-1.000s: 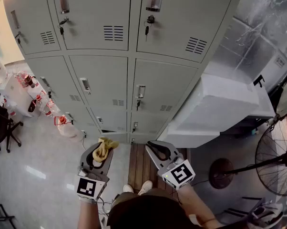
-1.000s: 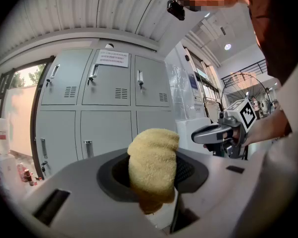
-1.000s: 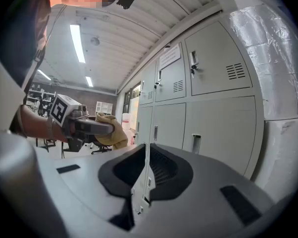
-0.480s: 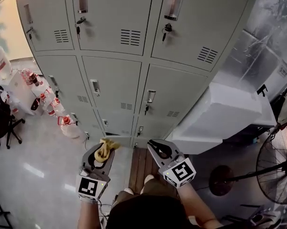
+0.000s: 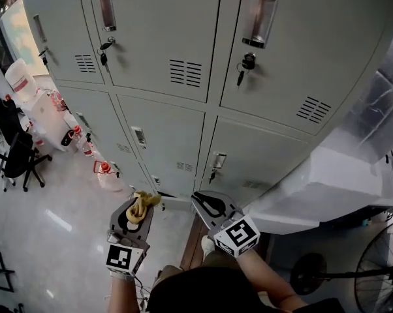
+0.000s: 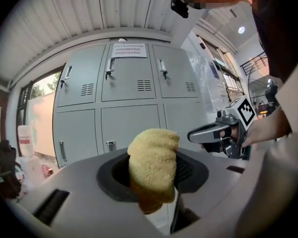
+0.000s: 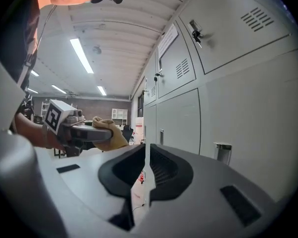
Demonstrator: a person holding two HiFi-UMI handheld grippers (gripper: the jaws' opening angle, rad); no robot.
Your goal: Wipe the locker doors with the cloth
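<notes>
The step in hand seems to be the approach. The left gripper point(image 5: 136, 211) pinches the folded yellow terry cloth point(image 5: 143, 203) between its jaws, near the grey metal locker doors point(image 5: 164, 129) but apart from them. The right gripper point(image 5: 202, 201) has its jaws pressed together on nothing. The next move probably calls for pressing the cloth flat on a door panel, going around the hanging keys point(image 5: 247, 65). There is open floor to the left, while a large white box point(image 5: 340, 181) closes the right side.
</notes>
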